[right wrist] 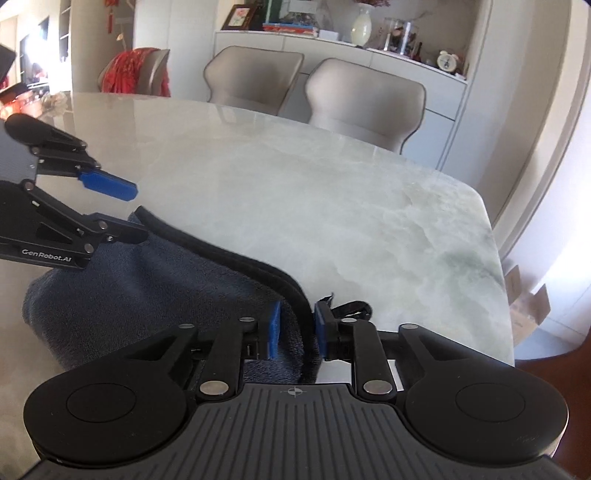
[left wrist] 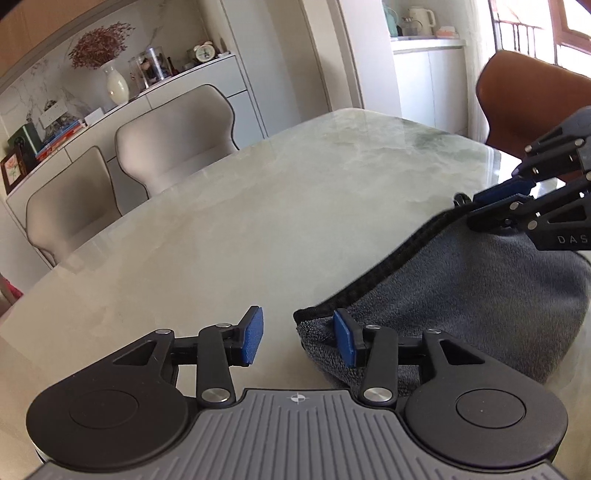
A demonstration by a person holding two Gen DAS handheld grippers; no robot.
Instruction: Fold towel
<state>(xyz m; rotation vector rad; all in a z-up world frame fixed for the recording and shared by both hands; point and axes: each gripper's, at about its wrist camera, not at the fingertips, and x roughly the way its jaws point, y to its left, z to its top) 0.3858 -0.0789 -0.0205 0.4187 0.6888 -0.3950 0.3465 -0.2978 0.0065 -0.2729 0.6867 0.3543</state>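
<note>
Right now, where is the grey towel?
The grey towel lies bunched on the marble table, at the near edge; the right gripper straddles its black hem at one corner, and the open left gripper is beside the other.

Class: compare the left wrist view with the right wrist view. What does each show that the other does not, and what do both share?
Only the left wrist view shows the brown chair and kettle. Only the right wrist view shows the red cloth draped on a chair and the cardboard box. Both share the grey towel, marble table, both grippers and two beige chairs.
</note>
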